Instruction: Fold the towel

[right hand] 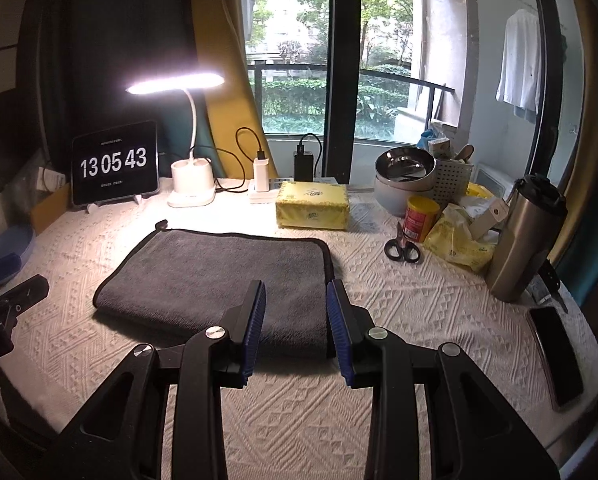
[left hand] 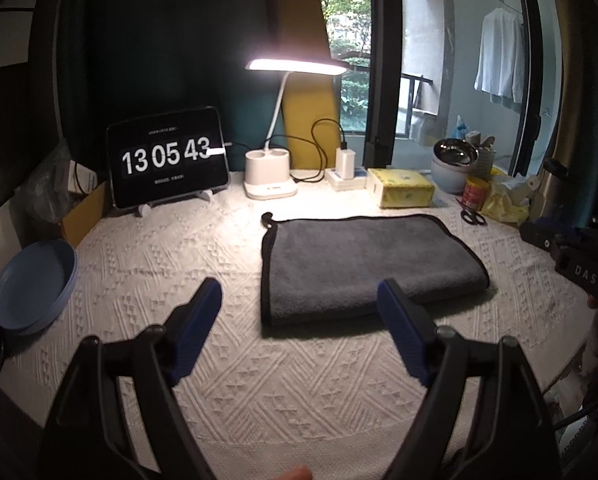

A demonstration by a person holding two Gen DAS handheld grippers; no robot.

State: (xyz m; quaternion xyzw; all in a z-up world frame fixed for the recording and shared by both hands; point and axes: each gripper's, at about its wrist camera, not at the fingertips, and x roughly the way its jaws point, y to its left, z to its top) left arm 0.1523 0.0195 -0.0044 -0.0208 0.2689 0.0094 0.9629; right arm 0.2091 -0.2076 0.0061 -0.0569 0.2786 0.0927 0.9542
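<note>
Towel [left hand: 363,264], grey and already folded over, lies flat on the white-clothed table [left hand: 227,392] in front of the lamp [left hand: 271,184]. Left tool [left hand: 299,300] is spread wide, holding nothing; right tool [right hand: 296,300] is parted too, empty, hovering at the towel's near edge.

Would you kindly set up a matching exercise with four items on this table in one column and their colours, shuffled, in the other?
Things:
1. towel
2. tissue pack
3. plate
4. lamp base

Colours:
A. white
B. blue
C. grey with black trim
D. yellow

Pairs: 1-C, 2-D, 3-B, 4-A
</note>
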